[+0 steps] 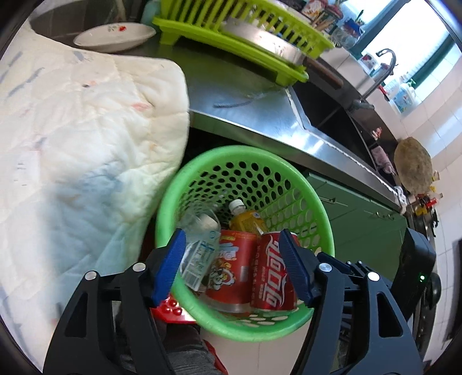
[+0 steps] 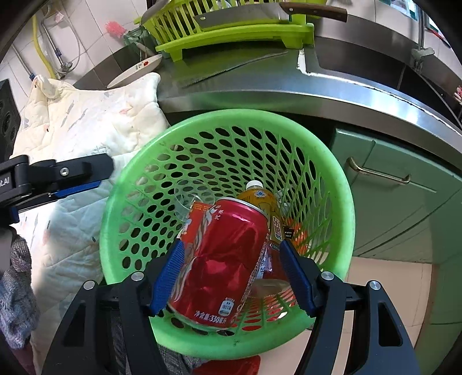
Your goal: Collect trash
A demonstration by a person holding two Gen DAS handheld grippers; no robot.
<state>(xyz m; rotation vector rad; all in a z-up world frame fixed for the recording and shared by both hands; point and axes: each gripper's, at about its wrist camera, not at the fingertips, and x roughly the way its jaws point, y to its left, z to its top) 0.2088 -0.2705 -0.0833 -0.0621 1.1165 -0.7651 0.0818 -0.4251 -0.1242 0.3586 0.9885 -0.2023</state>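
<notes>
A green perforated basket (image 1: 306,184) (image 2: 343,202) sits on the floor below the steel counter. It holds a red cola can (image 1: 274,274) (image 2: 225,259), a red snack packet (image 1: 231,268), a clear plastic bottle (image 1: 199,239) and a yellow drink bottle (image 1: 245,219) (image 2: 262,202). My left gripper (image 1: 234,265) hangs open over the basket's near rim, holding nothing. My right gripper (image 2: 231,277) is open over the basket; the cola can lies between its blue pads (image 2: 170,271), with a gap beside the right pad. The left gripper also shows in the right wrist view (image 2: 75,178).
A white quilt (image 1: 72,144) (image 2: 86,124) hangs left of the basket. The steel counter (image 1: 260,115) carries a green dish rack (image 1: 245,34), a plate (image 1: 115,36) and a sink (image 1: 332,115). A cleaver (image 2: 260,14) rests on the rack. Green cabinet doors (image 2: 389,202) stand at the right.
</notes>
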